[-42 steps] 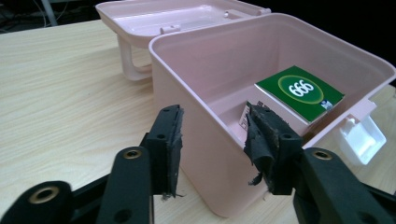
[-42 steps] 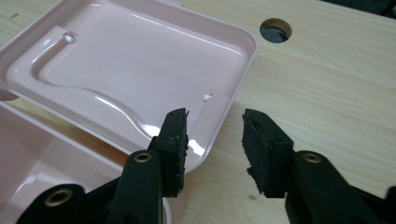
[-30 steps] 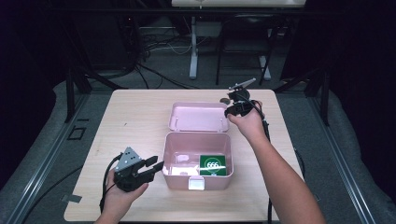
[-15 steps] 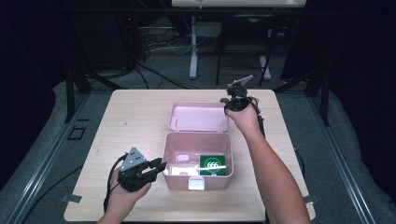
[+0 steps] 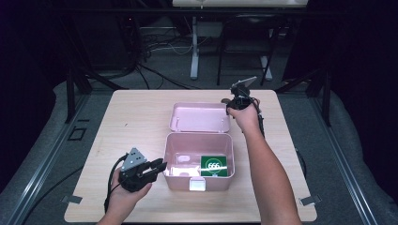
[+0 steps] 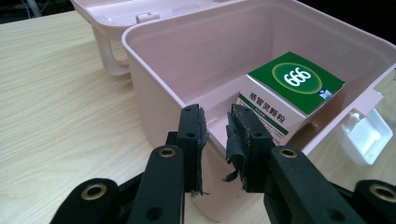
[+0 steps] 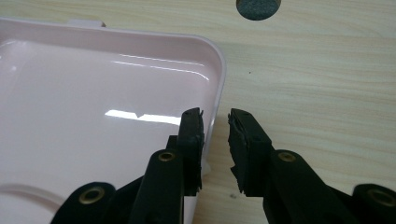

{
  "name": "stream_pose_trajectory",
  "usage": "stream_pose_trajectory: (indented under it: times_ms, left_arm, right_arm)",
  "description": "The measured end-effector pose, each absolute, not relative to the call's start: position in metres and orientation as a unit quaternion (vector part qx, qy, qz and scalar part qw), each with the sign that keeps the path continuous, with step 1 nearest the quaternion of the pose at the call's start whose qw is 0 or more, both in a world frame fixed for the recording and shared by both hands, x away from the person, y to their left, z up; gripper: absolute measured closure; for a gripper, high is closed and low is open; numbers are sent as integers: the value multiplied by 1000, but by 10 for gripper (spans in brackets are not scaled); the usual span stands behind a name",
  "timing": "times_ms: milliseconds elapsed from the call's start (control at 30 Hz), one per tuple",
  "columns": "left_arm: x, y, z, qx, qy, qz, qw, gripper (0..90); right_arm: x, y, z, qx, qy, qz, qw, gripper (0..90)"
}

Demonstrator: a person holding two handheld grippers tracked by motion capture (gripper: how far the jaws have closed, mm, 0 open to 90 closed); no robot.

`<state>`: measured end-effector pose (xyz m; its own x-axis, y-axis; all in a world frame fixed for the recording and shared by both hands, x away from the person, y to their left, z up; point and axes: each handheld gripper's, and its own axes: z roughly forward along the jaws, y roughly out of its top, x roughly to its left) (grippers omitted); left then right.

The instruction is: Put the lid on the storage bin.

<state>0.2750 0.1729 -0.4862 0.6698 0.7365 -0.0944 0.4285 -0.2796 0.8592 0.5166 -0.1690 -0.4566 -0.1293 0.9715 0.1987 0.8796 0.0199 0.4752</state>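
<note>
An open pink box [image 5: 197, 135] stands at mid-table, its lid [image 5: 199, 117] lying flat behind it. A green carton marked 666 [image 5: 214, 165] [image 6: 299, 81] lies in the box's right half. My left gripper [image 5: 162, 166] [image 6: 215, 126] is at the box's left front wall [image 6: 154, 93]. Its jaws have just been closing and now pinch that wall, one pad inside and one outside. My right gripper [image 5: 229, 105] [image 7: 215, 123] is at the lid's right edge. Its jaws have been closing a little and straddle the lid's rim [image 7: 217, 70] with a gap on the outer side.
A white latch [image 5: 197, 184] [image 6: 366, 135] hangs on the box's front. A small dark grey disc [image 7: 258, 8] lies on the wood just past the lid's corner. Bare tabletop [image 5: 136, 122] spreads to the left of the box. Dark floor and cables surround the table.
The left gripper's jaws have narrowed onto the box's left wall while that hand stayed put. The right gripper has shifted slightly and sunk toward the lid's right rim.
</note>
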Motion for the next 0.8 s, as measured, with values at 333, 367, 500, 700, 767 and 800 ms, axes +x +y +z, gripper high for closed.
stream_pose_trajectory:
  times_ms: [333,367,500,700,767,800]
  left_arm:
    - [275,173,-486,783,371,163,472,753]
    - [275,173,-486,783,371,164,472,753]
    - [275,173,-486,782,371,166,472,754]
    - [275,172,-486,782,372,167,472,757]
    - [275,173,-486,782,372,167,472,757]
    - [275,172,-486,782,372,167,472,757]
  right_arm:
    - [522,-164,-464,660,706,242,89,791]
    - [522,-164,-465,660,706,242,92,796]
    - [522,-163,-466,660,709,234,88,802]
    - [522,-160,-468,662,707,232,90,837]
    - [522,-159,-468,664,706,231,90,840]
    - [522,-159,-467,665,705,232,88,843]
